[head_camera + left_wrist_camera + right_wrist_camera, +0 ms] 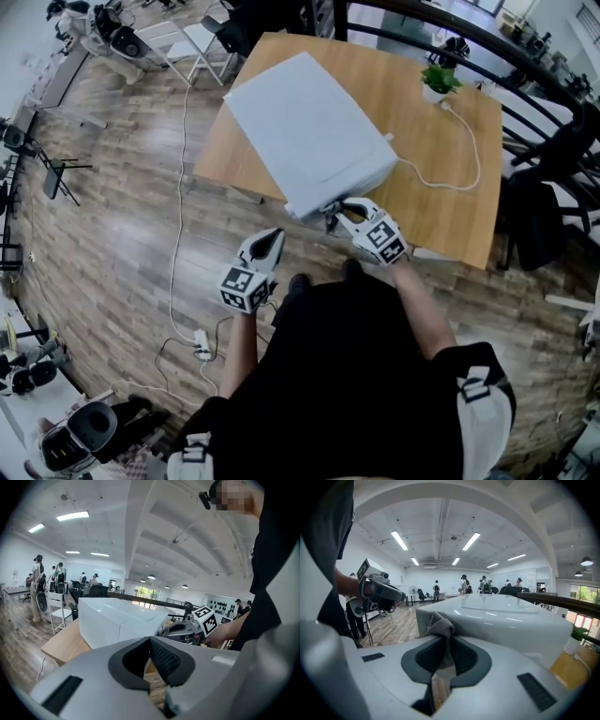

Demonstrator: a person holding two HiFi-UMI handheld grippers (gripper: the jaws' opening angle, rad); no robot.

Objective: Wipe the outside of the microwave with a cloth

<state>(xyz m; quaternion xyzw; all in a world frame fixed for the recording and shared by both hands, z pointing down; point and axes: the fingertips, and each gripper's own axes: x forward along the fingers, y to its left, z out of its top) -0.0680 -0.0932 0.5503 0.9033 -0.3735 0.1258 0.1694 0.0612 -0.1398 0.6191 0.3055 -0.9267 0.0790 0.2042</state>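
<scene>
A white microwave [305, 131] sits at an angle on a wooden surface [431, 202], near the edge closest to the person. The right gripper [332, 212] is at the microwave's near lower corner. Its jaws are closed on a gray cloth [439, 623], which bunches up above the pads and touches the microwave's side at that corner. In the right gripper view the white top of the microwave stretches away just beyond the cloth.

The left gripper [274, 236] is held lower and to the left, off the surface and over the wooden floor [122, 234], apart from the microwave. Its jaws are closed tip to tip with nothing between them, and they point toward the microwave's front.

Farther back on the surface a small green plant [438, 81] stands in a white pot. A white cable [459, 183] curves from near it to the back of the microwave. A power strip [201, 344] lies on the floor by the person's feet.
</scene>
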